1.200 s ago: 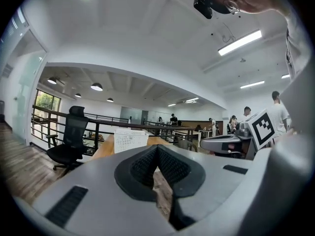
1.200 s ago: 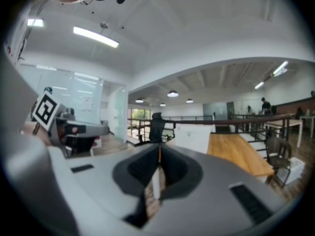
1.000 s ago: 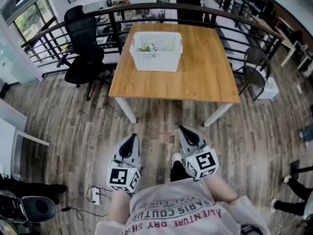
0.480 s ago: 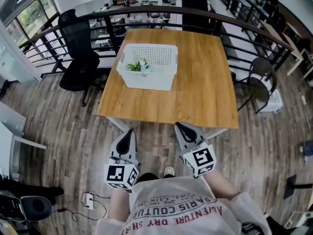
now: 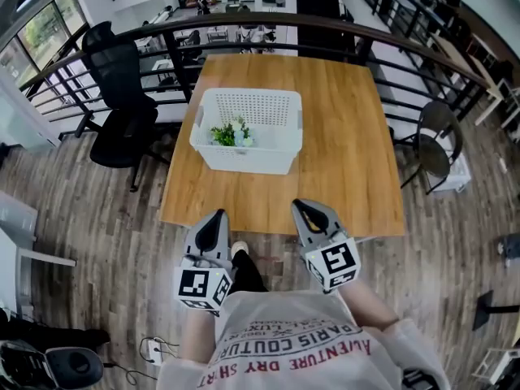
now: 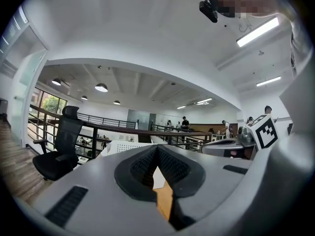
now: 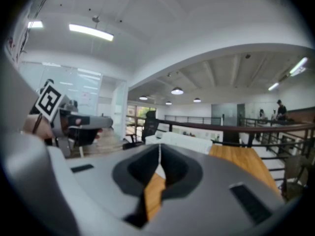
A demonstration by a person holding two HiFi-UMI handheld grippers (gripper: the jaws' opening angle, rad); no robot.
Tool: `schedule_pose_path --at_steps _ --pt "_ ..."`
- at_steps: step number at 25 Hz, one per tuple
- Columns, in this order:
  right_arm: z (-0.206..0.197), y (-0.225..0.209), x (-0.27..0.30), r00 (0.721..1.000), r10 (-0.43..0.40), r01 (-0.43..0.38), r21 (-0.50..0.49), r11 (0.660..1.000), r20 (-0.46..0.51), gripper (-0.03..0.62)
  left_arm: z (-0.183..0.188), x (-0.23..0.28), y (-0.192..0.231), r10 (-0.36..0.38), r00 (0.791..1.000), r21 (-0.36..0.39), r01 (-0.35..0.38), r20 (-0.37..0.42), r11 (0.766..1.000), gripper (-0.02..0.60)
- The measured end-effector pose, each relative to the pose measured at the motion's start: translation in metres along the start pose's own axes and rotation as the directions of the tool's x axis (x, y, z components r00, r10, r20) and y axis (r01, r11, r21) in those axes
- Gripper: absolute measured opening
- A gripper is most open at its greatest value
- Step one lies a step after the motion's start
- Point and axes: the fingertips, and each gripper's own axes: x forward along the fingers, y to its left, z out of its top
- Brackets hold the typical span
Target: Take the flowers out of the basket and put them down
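A white perforated basket (image 5: 258, 154) stands on the wooden table (image 5: 349, 136), left of its middle. Green flowers with small white blooms (image 5: 230, 134) lie inside it at the left end. My left gripper (image 5: 218, 215) and right gripper (image 5: 301, 207) are both shut and hold nothing. They hover side by side at the table's near edge, well short of the basket. In the left gripper view the closed jaws (image 6: 157, 147) point at the basket (image 6: 118, 146). The right gripper view shows its closed jaws (image 7: 160, 147) with the basket (image 7: 189, 142) beyond and the tabletop (image 7: 236, 157) to the right.
A black office chair (image 5: 118, 96) stands left of the table, and a dark round chair (image 5: 433, 136) at its right. A curved black railing (image 5: 244, 21) runs behind the table. A power strip with cable (image 5: 152, 349) lies on the wood floor.
The person has walked up to the table. Basket and table have come nearer, and both gripper tips now reach the table's near edge. Both stay shut.
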Motion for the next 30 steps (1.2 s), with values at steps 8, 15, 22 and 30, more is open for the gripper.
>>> schedule_pose_path --at_steps 8,15,22,30 --pt "0.045 -0.025 0.126 0.997 -0.073 0.074 0.019 0.997 -0.008 0.034 0.033 0.103 0.108 -0.095 0.995 -0.005 0.095 0.0 0.995 0.011" --pt "0.05 -0.04 0.195 0.995 -0.075 0.081 0.104 0.991 -0.061 0.034 0.035 0.147 0.168 -0.155 0.988 0.008 0.155 -0.018 0.988 0.011" --pt "0.051 -0.056 0.244 0.988 0.014 -0.009 0.039 0.999 -0.153 0.034 0.035 0.179 0.195 -0.137 0.99 -0.035 0.136 -0.027 0.99 0.011" --pt "0.002 -0.065 0.296 0.82 0.325 -0.394 -0.053 0.917 -0.471 0.278 0.021 0.207 0.2 -0.11 0.993 -0.073 0.107 -0.043 0.992 0.011"
